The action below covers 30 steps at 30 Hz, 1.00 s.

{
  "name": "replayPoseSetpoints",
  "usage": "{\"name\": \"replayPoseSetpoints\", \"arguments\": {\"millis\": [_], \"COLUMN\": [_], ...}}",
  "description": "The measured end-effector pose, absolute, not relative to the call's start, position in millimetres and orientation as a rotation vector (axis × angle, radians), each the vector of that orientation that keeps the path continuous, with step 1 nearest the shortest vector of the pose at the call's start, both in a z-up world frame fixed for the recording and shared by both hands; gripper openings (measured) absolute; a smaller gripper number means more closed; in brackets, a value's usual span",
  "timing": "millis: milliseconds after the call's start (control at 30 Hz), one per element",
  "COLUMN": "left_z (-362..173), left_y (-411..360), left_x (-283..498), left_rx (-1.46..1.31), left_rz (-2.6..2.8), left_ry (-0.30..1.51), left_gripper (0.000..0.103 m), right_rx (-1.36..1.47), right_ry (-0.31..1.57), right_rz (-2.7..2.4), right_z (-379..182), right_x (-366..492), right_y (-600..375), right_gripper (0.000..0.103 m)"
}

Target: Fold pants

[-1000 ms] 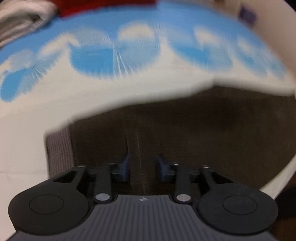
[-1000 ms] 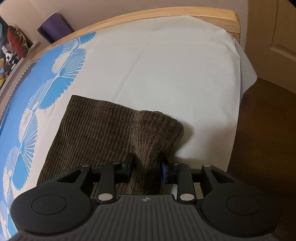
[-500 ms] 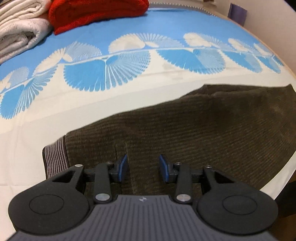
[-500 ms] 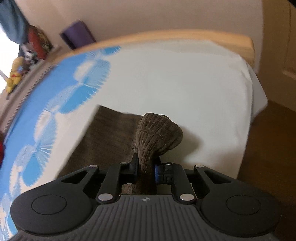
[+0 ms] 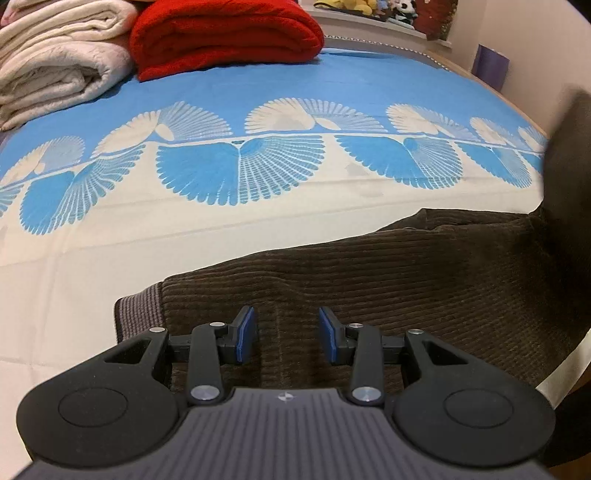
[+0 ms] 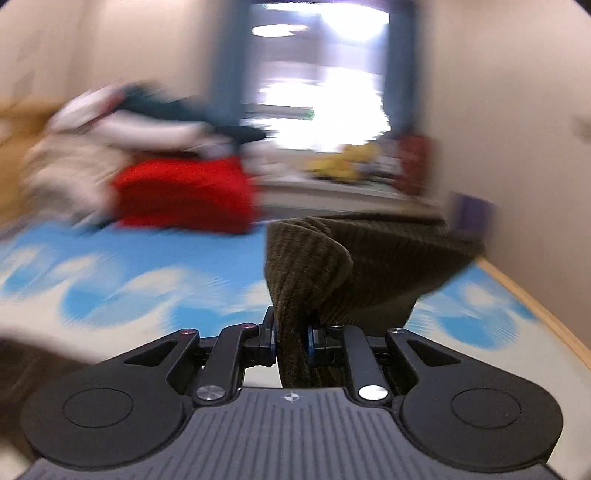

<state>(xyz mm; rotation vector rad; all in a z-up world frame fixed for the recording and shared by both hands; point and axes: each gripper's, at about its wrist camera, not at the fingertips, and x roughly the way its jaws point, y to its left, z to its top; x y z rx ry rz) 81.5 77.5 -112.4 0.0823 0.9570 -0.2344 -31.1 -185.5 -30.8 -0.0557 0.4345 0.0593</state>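
Dark brown corduroy pants (image 5: 388,273) lie on the bed, their ribbed waistband (image 5: 138,314) at the left. My left gripper (image 5: 287,334) is open and empty, its blue pads just above the pants near the waistband. My right gripper (image 6: 291,338) is shut on a bunched fold of the pants (image 6: 306,269) and holds that end lifted above the bed. The lifted part also shows as a dark blur at the right edge of the left wrist view (image 5: 569,177). The right wrist view is blurred by motion.
The bed has a white and blue fan-patterned cover (image 5: 236,166). A folded red blanket (image 5: 225,33) and cream blankets (image 5: 55,62) lie at its far end. A wooden bed edge (image 6: 535,306) and a wall are at the right.
My right gripper has lifted the pant end off the bed and swung it round toward the far end. My left gripper has opened and pulled back slightly.
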Motion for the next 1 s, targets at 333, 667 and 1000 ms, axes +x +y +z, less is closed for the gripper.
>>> {"name": "replayPoseSetpoints", "arguments": {"millis": [333, 667, 1000], "left_z": [-110.9, -112.7, -100.5], "left_y": [90.9, 90.9, 78.5], "left_x": [80.9, 88.3, 86.0], "left_rx": [0.035, 0.035, 0.077], "left_rz": [-0.259, -0.258, -0.270], "left_ry": [0.959, 0.969, 0.948], "left_gripper": [0.042, 0.042, 0.042], "right_rx": [-0.310, -0.198, -0.453], "right_ry": [0.785, 0.800, 0.803], "right_rz": [0.482, 0.500, 0.623], "right_z": [-126.7, -130.1, -136.8], "right_x": [-66.8, -20.2, -49.0], "right_y": [-59.8, -74.8, -43.3], "right_gripper": [0.040, 0.065, 0.035]}}
